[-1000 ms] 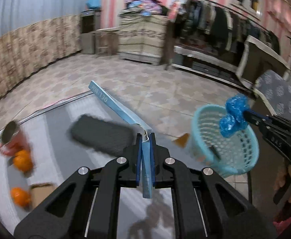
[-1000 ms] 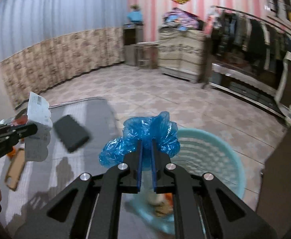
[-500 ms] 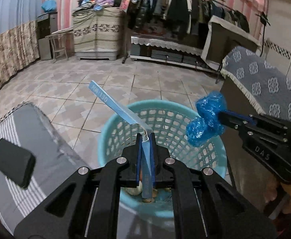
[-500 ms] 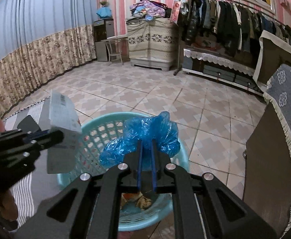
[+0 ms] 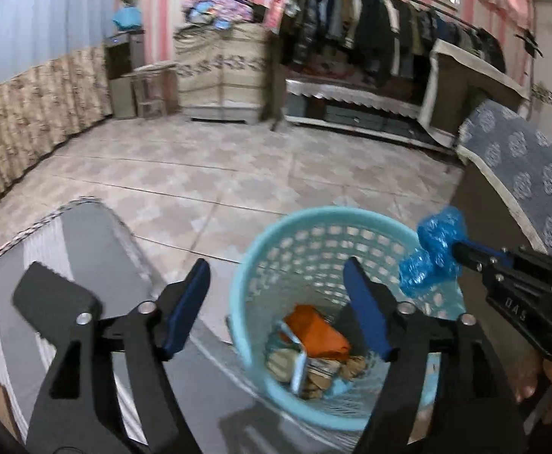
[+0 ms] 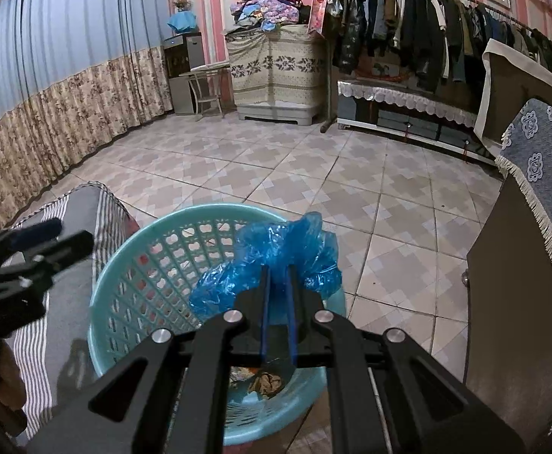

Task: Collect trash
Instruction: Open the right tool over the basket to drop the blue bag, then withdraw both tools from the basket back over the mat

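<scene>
A: Left gripper (image 5: 276, 283) over the near rim of the turquoise basket (image 5: 260, 249), jaws spread wide with nothing between them; they have just been opening

B: And the trash it faces?

A: Down in the basket's bottom: an orange wrapper (image 5: 313, 327), a pale blue-edged carton (image 5: 299, 369) tilted against it, and brownish scraps too blurred to name

B: The right gripper (image 6: 277, 278)?

A: Jaws pressed together on a crumpled blue plastic bag (image 6: 272, 261), held above the basket's right rim. From the left wrist view the same bag (image 5: 433, 251) bulges out beyond the tips, clear of the basket wall, with part of a hand (image 5: 540, 389) showing under the gripper at the right edge

B: Surroundings?

A: The basket stands on the tiled floor (image 6: 313, 174), just beside a grey surface (image 6: 71, 340) covered in a white-striped cloth on the left. A dark cabinet with a blue patterned cover (image 6: 540, 174) stands near right. Far off, a rack of hanging clothes (image 6: 427, 26) and a draped chest (image 6: 276, 72) line the pink-striped wall
</scene>
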